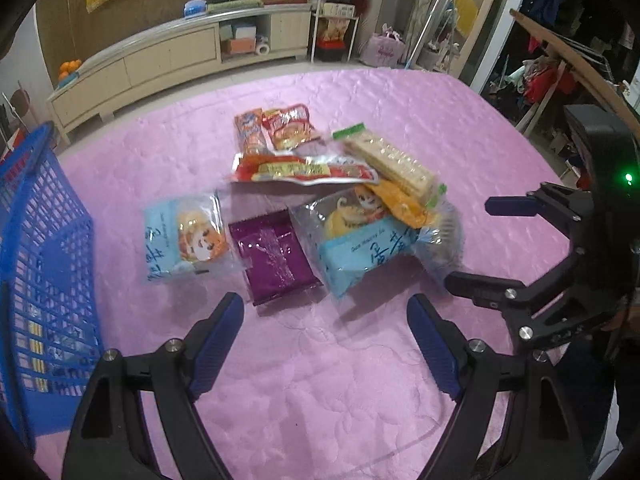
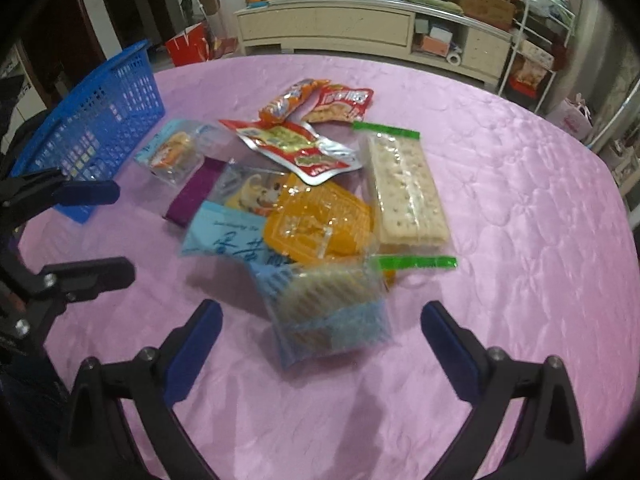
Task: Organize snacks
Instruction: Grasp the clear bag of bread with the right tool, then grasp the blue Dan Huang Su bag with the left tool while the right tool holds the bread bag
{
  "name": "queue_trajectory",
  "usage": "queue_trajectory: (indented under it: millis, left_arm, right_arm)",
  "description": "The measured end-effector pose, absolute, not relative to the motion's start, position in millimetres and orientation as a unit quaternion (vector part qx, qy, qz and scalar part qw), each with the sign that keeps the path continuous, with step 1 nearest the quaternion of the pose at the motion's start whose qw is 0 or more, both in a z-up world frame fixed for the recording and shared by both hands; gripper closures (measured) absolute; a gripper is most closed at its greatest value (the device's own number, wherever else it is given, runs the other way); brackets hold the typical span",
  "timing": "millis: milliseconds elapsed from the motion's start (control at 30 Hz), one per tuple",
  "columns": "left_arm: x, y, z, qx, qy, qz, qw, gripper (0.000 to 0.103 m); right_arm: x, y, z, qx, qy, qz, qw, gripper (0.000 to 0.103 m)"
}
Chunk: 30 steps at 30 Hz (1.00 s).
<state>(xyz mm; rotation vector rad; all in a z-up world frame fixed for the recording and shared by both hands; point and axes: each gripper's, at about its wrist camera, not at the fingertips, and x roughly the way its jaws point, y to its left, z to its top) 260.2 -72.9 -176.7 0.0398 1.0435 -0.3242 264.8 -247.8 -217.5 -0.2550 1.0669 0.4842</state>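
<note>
Several snack packets lie in a loose pile on a pink quilted cloth (image 1: 320, 380). A purple packet (image 1: 274, 258) lies just ahead of my open, empty left gripper (image 1: 326, 312). A light blue cake packet (image 1: 184, 236) lies to its left, another (image 1: 368, 252) to its right. A long cracker pack with green ends (image 2: 404, 192), an orange packet (image 2: 316, 220) and red packets (image 2: 296, 146) show in the right wrist view. My right gripper (image 2: 322, 320) is open and empty, just short of a clear blue waffle packet (image 2: 332, 312). A blue plastic basket (image 1: 36, 264) stands at the left.
A cream low cabinet (image 1: 168, 56) stands beyond the table's far edge. A white wire rack (image 1: 336, 12) and clutter stand behind right. The right gripper shows in the left wrist view (image 1: 472, 240); the left gripper shows in the right wrist view (image 2: 120, 232).
</note>
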Motion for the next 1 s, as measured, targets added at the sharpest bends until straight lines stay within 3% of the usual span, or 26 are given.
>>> queue_trajectory:
  millis: [33, 100, 233, 1000]
  left_arm:
    - [261, -73, -179, 0.019, 0.498, -0.154, 0.853, 0.021]
    - [263, -74, -184, 0.020, 0.503, -0.152, 0.851, 0.021]
    - [268, -77, -189, 0.021, 0.509, -0.151, 0.847, 0.021]
    - [324, -132, -212, 0.006, 0.551, -0.139, 0.823, 0.021]
  right_arm:
    - [268, -248, -222, -0.121, 0.506, 0.225, 0.824, 0.022]
    - [270, -250, -225, -0.123, 0.500, 0.223, 0.828, 0.024]
    - [266, -259, -216, -0.107, 0.491, 0.223, 0.835, 0.044]
    - [271, -320, -207, -0.007, 0.507, 0.192, 0.840, 0.046]
